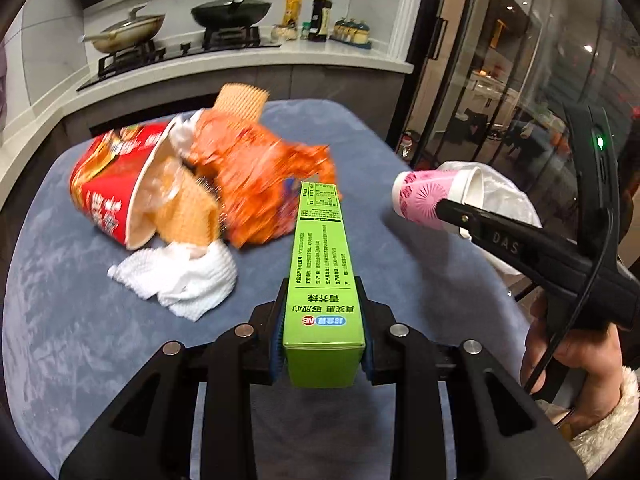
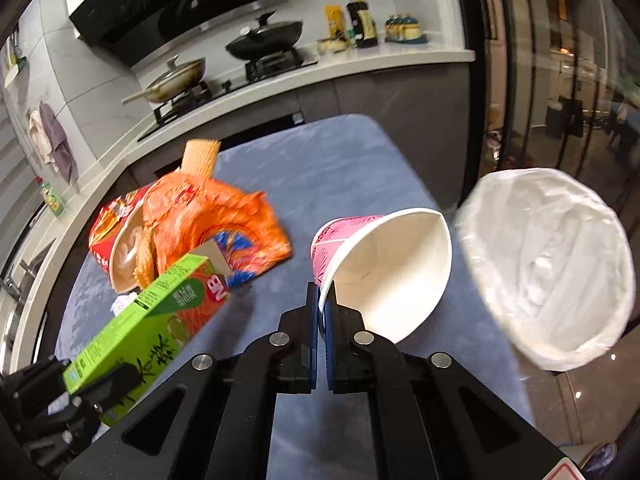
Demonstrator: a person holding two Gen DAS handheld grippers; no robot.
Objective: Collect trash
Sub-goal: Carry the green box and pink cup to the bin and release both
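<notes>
Right gripper [image 2: 321, 308]: jaws pinched nearly together on the rim of a pink-patterned paper cup with white inside [image 2: 384, 272]. The wall is squashed flat where the pads bite, the mouth pushed into an oval. The cup is off the table, tipped sideways, mouth towards the camera.

Left gripper [image 1: 323, 332]: partly closed, blue pads clamped on both sides of a long green cardboard snack box [image 1: 322, 264]. The box sticks out forward along the fingers, clear of the blue-grey velvety tabletop [image 1: 72, 320].

Just right of the cup, past the table edge, is a round bin lined with a white plastic bag [image 2: 548, 268]. Its mouth is open and I see nothing in the liner, though it's blurred.

Still on the table, far-left cluster:
- red instant-noodle paper tub [image 1: 108, 184], lying on its side, with tan foam netting [image 1: 188, 216] spilling out
- crumpled orange plastic snack bag [image 1: 260, 184], touching the tub
- white crumpled paper towel [image 1: 180, 276], just in front of the tub
- a second piece of the tan netting [image 1: 240, 100] standing up behind the pile

Progress, my read: early. Two items picked, none binned as far as I can see. Next up is dropping the cup, which is nearest the bin, then the box, then going back for the pile. The tub with loose netting looks like the awkward one; stuff could fall out when it's lifted.
</notes>
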